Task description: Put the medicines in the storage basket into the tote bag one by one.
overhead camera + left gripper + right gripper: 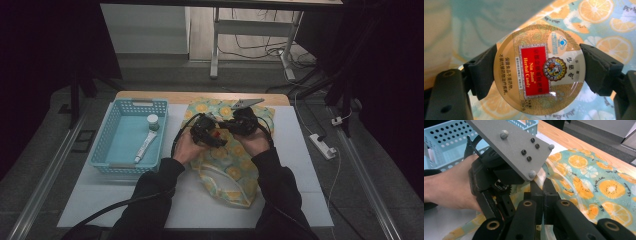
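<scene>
My left gripper is shut on a round tin of herbal candy with a gold lid and a red label; the pads press its two sides. The tin hangs just above a cloth bag printed with orange slices, which lies mid-table. My right gripper is shut, with a fold of the bag's edge pinched between the jaws. The left gripper and its grey plate sit close in front of it. Both grippers meet over the bag's far half.
A light blue perforated basket stands at the left of the white mat and holds a white tube and a small jar. A power strip lies off the table's right edge. Table legs and cables stand beyond the far edge.
</scene>
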`<action>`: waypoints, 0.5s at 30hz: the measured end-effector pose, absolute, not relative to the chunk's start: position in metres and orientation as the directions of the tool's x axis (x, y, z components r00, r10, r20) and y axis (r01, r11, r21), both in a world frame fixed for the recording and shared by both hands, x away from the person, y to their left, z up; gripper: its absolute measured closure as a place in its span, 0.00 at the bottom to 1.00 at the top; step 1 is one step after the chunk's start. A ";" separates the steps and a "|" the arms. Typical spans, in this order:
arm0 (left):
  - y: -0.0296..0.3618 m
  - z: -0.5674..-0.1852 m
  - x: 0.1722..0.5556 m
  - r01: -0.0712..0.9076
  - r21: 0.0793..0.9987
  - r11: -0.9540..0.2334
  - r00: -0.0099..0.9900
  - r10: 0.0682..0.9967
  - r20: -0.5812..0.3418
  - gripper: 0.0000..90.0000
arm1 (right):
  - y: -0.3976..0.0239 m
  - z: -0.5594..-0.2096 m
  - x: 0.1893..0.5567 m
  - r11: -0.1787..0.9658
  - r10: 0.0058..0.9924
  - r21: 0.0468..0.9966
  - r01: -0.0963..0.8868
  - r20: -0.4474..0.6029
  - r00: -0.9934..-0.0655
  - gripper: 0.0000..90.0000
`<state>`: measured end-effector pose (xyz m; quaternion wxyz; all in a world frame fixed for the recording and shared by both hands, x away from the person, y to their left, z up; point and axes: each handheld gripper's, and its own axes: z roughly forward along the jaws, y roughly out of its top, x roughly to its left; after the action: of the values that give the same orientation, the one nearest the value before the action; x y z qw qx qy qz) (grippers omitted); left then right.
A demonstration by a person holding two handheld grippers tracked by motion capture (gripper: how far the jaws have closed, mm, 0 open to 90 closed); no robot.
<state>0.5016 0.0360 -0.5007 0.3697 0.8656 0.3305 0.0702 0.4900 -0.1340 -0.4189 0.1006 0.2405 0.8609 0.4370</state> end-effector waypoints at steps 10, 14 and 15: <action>0.033 -0.511 0.506 0.511 0.697 -0.503 0.769 0.630 -0.109 0.22 | -0.135 -0.427 0.495 0.506 0.519 0.791 0.344 0.039 -0.854 0.99; 0.032 -0.513 0.505 0.510 0.698 -0.503 0.766 0.635 -0.101 0.21 | -0.136 -0.429 0.497 0.505 0.522 0.791 0.346 0.040 -0.852 0.99; 0.032 -0.513 0.505 0.509 0.697 -0.506 0.765 0.637 -0.096 0.21 | -0.136 -0.429 0.497 0.504 0.523 0.791 0.347 0.040 -0.851 0.99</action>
<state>0.5047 0.0320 -0.5132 0.3704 0.8633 0.3317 0.0866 0.4968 -0.1364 -0.4286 0.1023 0.2526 0.8612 0.4290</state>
